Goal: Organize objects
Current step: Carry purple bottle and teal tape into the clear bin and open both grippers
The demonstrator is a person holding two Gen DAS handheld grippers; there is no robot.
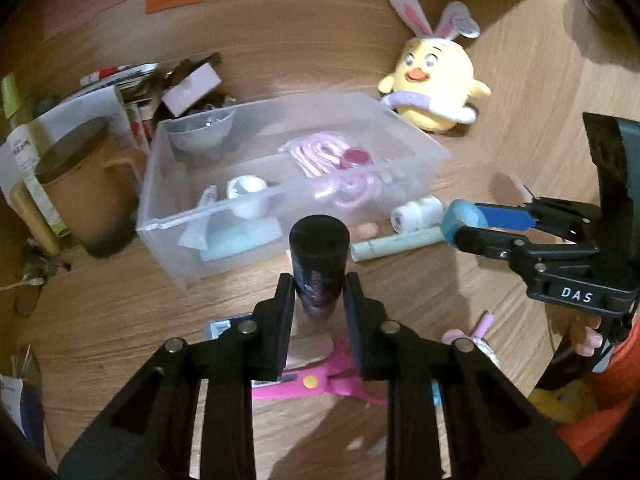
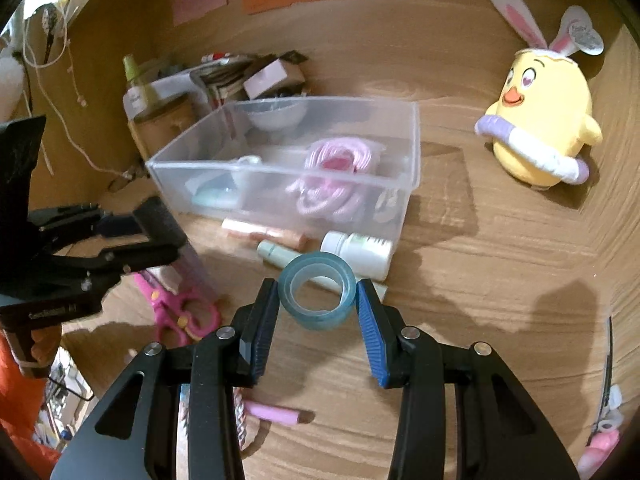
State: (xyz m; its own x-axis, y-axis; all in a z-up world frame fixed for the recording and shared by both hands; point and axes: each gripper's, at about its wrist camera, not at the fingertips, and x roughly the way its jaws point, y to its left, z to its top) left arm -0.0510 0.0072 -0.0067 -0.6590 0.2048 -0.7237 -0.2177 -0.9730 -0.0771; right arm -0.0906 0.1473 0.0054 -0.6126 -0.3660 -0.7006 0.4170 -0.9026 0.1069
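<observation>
My left gripper (image 1: 318, 300) is shut on a dark cylindrical bottle (image 1: 319, 256), held above the desk in front of a clear plastic bin (image 1: 224, 212). My right gripper (image 2: 317, 296) is shut on a blue roll of tape (image 2: 316, 292), just in front of the bin (image 2: 280, 172). The bin holds pink hair ties (image 2: 332, 176), a white jar (image 1: 246, 188), a tube and a small bowl. In the left wrist view the right gripper (image 1: 466, 224) with the tape shows at the right. In the right wrist view the left gripper (image 2: 160, 224) shows at the left.
A white bottle (image 2: 360, 252), a mint tube (image 2: 276, 254) and a peach tube (image 2: 264, 234) lie by the bin's front. Pink scissors (image 2: 180, 308) lie on the desk. A yellow plush chick (image 2: 540, 124) stands right. A brown mug (image 1: 86, 184) and clutter stand left.
</observation>
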